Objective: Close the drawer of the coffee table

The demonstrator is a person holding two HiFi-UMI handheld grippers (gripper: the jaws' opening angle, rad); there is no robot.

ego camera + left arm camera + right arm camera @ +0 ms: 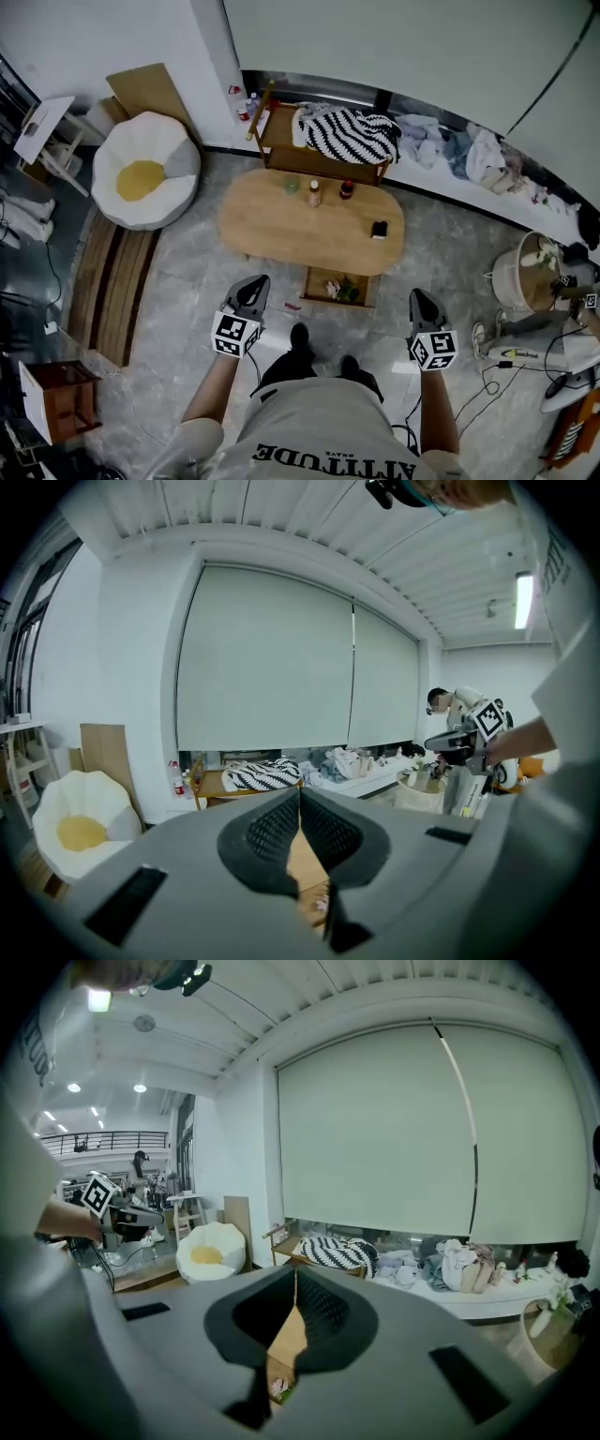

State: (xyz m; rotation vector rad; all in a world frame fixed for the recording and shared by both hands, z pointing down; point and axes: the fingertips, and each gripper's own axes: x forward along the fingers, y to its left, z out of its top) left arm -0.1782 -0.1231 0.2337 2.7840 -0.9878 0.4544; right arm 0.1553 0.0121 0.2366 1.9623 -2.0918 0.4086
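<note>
Two grippers are held out ahead of the person, and both are clenched with nothing between the jaws: the left gripper (255, 283) and the right gripper (418, 298) each show their ribbed pads meeting in a thin line in their own views. The drawer (338, 286) still stands pulled out from the near long side of the low oval desk (267, 223), with small pink and green things lying in it. It sits ahead of the person's shoes (300, 336) and between the two grippers, touched by neither, so this looks like the approach stage, with the closing push not yet begun. The next move likely calls for setting one clenched gripper tip flat against the drawer's front panel, near its middle, and pressing straight away from the body until the panel meets the desk's edge. An off-centre push could skew the drawer in its slot. Either gripper seems about equally well placed. The grey floor (187, 281) between person and drawer gives free room to step in. Left of the path lie long wooden boards (112, 281) and a white beanbag (145, 169); on the right are a round basket (520, 277) and cables, all well apart from the drawer. A small bottle (315, 193) and a dark block (379, 229) stand on the desk top, back from the near edge, and a gentle push should leave them undisturbed.
</note>
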